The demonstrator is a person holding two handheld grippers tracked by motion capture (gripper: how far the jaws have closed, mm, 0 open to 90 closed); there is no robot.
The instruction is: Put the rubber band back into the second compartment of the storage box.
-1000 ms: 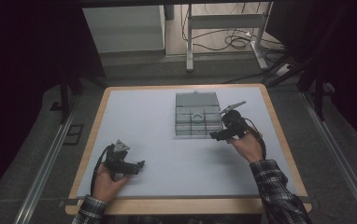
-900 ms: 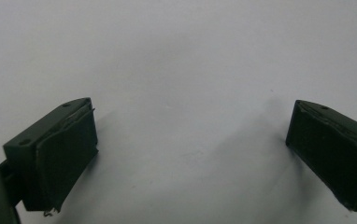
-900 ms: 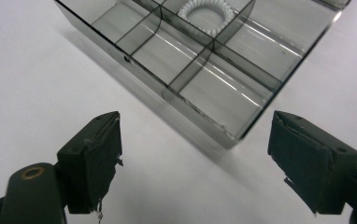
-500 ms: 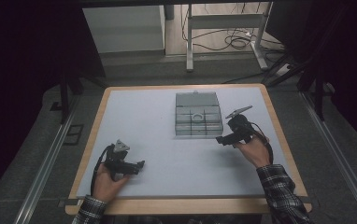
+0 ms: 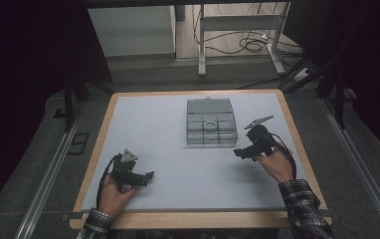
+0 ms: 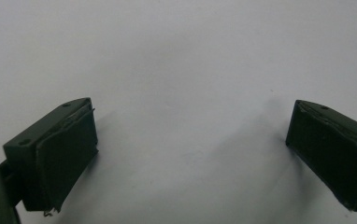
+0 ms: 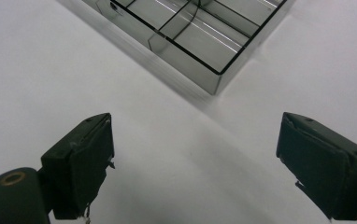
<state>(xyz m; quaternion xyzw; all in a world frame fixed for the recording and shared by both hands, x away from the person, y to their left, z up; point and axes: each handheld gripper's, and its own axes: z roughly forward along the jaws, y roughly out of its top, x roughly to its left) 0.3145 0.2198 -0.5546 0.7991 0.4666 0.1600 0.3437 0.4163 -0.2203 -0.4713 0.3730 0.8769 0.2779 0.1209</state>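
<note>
No legible text, label or number on anything.

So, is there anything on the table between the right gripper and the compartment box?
Nothing visible. The right gripper is open over bare table surface, and the compartment box lies just ahead of it, its near corner unobstructed in the right gripper view.

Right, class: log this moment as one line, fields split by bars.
left gripper: open, empty, near table front | right gripper: open, empty, beside box | box: open, ring inside
</note>
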